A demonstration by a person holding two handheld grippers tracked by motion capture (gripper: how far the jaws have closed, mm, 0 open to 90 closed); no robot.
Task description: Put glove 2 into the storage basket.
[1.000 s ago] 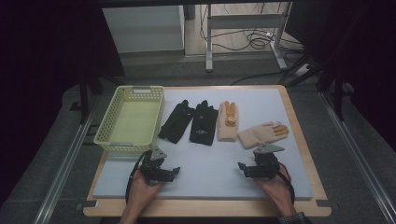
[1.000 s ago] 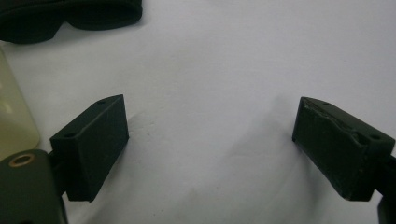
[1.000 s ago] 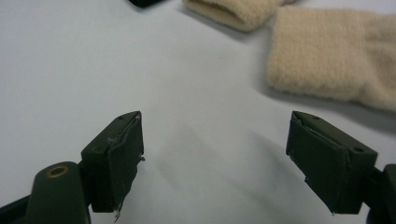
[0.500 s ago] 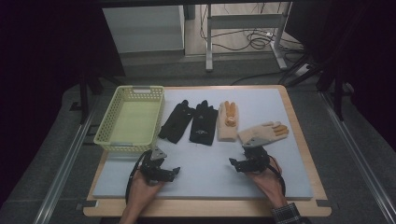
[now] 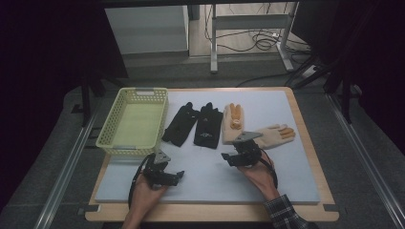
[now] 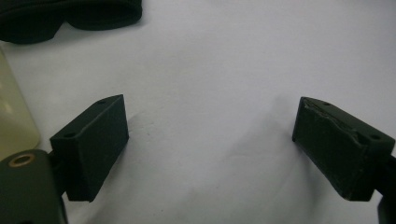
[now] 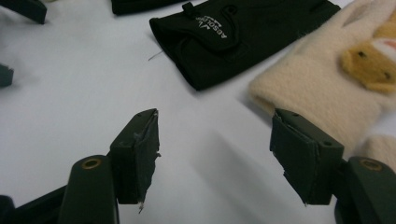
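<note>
Four gloves lie in a row on the tabletop (image 5: 200,186): two black ones and two cream ones. Nearest the moving hand are the cream glove with an animal face (image 7: 327,88) and the right-hand black glove (image 5: 208,125), whose cuff lies just ahead of the right gripper (image 7: 215,154). Since a second ago that gripper has slid leftward from the outer cream glove (image 5: 273,136) toward the middle of the row, and its fingers (image 7: 137,154) have just been closing, yet they stand apart with only bare tabletop between them. That reads as lining up on a first glove, likely for the yellow basket (image 5: 134,123) at the left, which has nothing in it. Farther off, the left gripper (image 6: 210,144) waits near the basket, unmoved, fingers apart and holding nothing.
</note>
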